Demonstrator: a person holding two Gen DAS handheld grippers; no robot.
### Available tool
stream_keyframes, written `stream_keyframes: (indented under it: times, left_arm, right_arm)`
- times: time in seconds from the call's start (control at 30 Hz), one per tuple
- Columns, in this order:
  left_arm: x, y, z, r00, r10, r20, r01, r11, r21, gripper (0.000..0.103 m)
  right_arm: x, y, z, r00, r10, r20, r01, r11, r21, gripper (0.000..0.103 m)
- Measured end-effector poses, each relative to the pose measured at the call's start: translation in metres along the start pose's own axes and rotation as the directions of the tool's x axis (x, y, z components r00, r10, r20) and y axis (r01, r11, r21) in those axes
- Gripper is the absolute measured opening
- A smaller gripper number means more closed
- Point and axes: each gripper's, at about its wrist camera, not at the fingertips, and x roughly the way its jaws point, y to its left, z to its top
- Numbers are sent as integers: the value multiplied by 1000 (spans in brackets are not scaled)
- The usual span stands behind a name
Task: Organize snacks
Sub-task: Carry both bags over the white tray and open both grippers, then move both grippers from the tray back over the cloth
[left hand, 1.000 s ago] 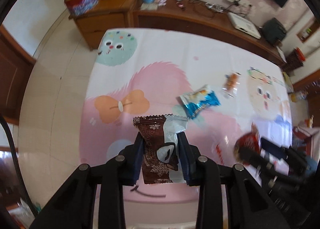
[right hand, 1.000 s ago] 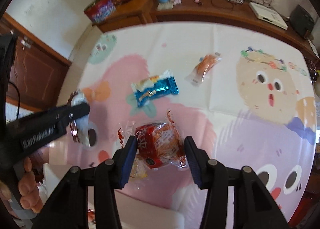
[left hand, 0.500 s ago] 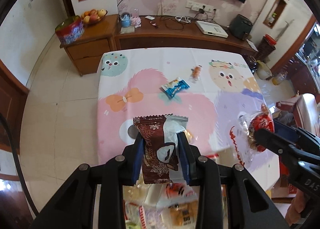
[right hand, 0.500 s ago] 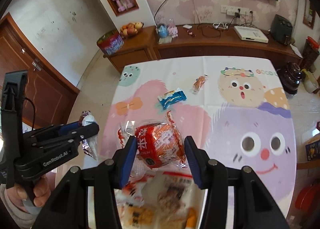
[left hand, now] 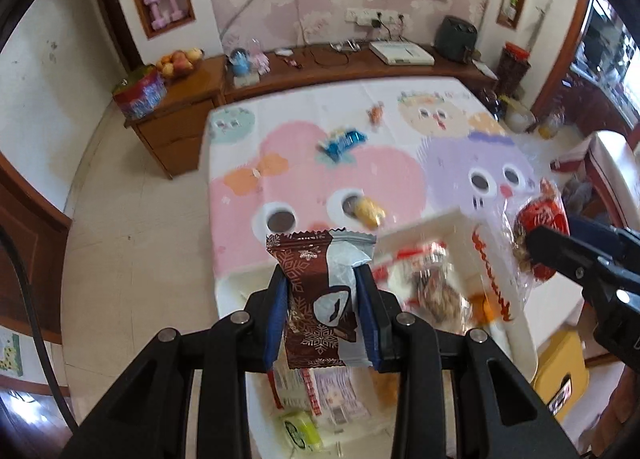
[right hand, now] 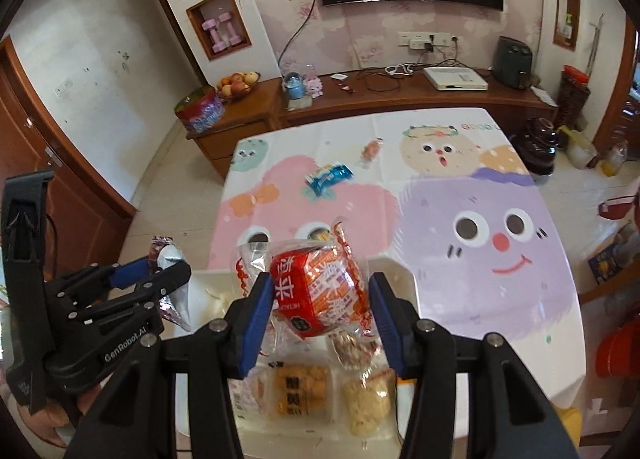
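My left gripper (left hand: 322,279) is shut on a brown-and-silver snack packet (left hand: 316,291), held upright above the near table edge. In the right wrist view my right gripper (right hand: 320,287) is shut on a red snack in a clear wrapper (right hand: 320,291). Both hang over a white tray (right hand: 394,267) with several wrapped snacks (right hand: 300,391). Each gripper shows in the other's view: left gripper (right hand: 176,271), right gripper (left hand: 548,235). On the cartoon tablecloth lie a blue packet (right hand: 328,175), a small orange packet (right hand: 370,149) and a yellow snack (left hand: 370,211).
A wooden sideboard (right hand: 240,119) with a fruit bowl (right hand: 238,83) and a red tin (right hand: 200,113) stands behind the table. A yellow stool (left hand: 560,367) sits low at the right. Tiled floor (left hand: 140,239) lies left of the table.
Both grippers have drawn back and up from the table with their packets still held. The white tray with snacks has come into view beneath them.
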Motion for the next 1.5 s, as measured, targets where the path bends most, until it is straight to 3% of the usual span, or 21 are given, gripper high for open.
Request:
stream_keyframes:
  times: [0.33,0.53,0.57,0.6,0.67,1.5]
  left_arm:
    - [30,-13,-38,994,30,-101,-24,998,60,32]
    - [33,-19,-47,991,31,-129,-22,997,69,35]
    - [34,-19,-47,990,39,-132,-29,997,70,48]
    - [34,-19,-48,989,52,-136,-42,997,71,71]
    - [32,-19,-48,989,79,-129,-71,995,65,89]
    - [25,0,-52,989,94,-113,-91,995,27,89]
  right_arm:
    - [17,10,-51,997,-45,-59,45,999,-9,50]
    - [22,9,-61,994,-50,-95,49,999,-6,51]
    - [21,9,-62,994,-53,-98,53,999,-8,53]
    - [21,9,-62,993,-55,-101,54,999,-10,53]
    - [19,11,-64,994,-56,-96,56,998,-12,53]
    - [25,23,-67,989,-60,-133,59,998,-6,55]
